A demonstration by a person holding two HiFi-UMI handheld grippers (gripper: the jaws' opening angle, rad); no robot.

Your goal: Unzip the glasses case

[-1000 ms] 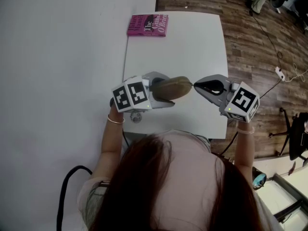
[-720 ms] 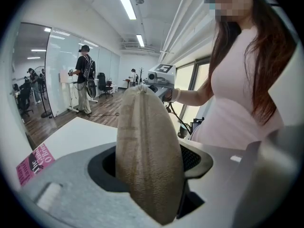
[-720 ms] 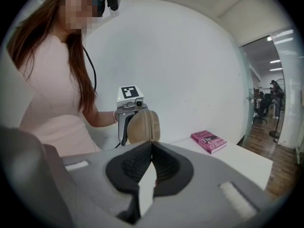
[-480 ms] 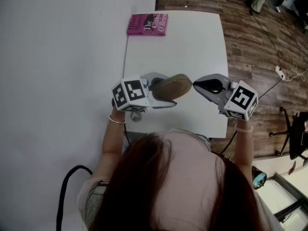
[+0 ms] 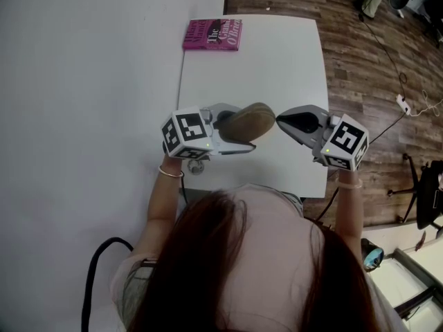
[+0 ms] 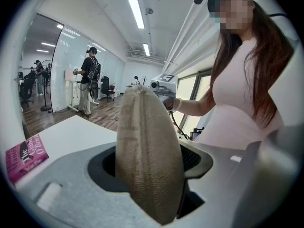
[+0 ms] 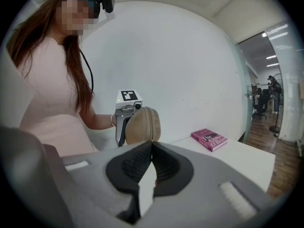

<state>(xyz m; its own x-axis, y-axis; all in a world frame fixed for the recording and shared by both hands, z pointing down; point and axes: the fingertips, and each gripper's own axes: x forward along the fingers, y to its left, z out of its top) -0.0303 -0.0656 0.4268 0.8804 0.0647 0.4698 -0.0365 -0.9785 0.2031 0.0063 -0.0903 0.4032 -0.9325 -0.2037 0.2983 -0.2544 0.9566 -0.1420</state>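
**While the left gripper (image 6: 149,161) clamped the glasses case (image 6: 148,148), the right gripper (image 7: 151,145) met its free end**

Because the case was held up above the table (image 5: 277,68), its long axis ran sideways from one gripper to the other. The left jaws were spread round its thick left part and pressed on both flanks. The right jaws were pressed together at their tips, which touched the case's right end. I could not tell whether a zipper pull sat between them. The right gripper was therefore best placed to draw the zip along that axis. At the far table edge lay a pink book (image 5: 212,35). Its title began with "The" and the rest was unclear. No brand showed on the case.
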